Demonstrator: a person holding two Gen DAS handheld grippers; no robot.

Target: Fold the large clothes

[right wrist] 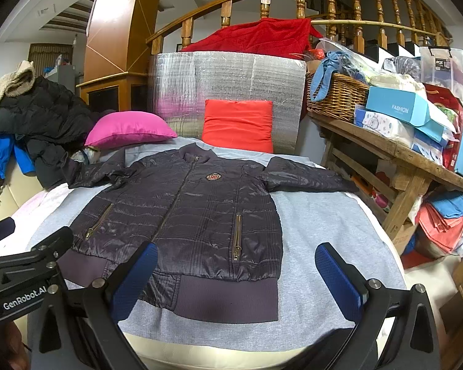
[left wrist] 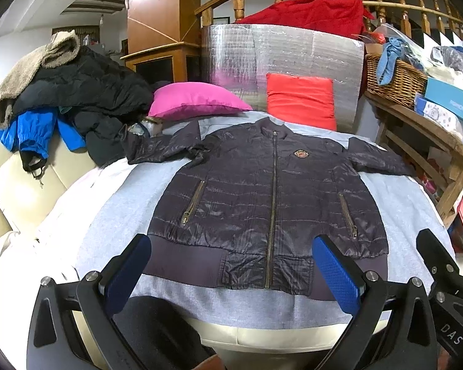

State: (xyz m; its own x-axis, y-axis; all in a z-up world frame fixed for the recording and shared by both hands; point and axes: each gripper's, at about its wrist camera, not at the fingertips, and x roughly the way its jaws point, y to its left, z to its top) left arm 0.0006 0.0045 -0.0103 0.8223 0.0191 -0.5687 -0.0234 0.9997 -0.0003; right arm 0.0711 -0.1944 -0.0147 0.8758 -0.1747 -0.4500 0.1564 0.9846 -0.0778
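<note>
A dark navy quilted jacket [left wrist: 262, 197] lies flat, front up and zipped, on a grey cloth [left wrist: 114, 203] with both sleeves spread out. It also shows in the right wrist view [right wrist: 194, 212]. My left gripper [left wrist: 231, 268] is open and empty, hovering just above the jacket's hem near the front edge. My right gripper [right wrist: 236, 274] is open and empty, over the hem's right corner. The right gripper shows at the right edge of the left wrist view [left wrist: 441, 265].
A pink pillow [left wrist: 194, 100] and a red pillow [left wrist: 302, 101] lie behind the jacket. A pile of dark and blue coats [left wrist: 61, 101] sits at the left. A wooden bench [right wrist: 395, 154] with a wicker basket [right wrist: 336, 95] and boxes stands at the right.
</note>
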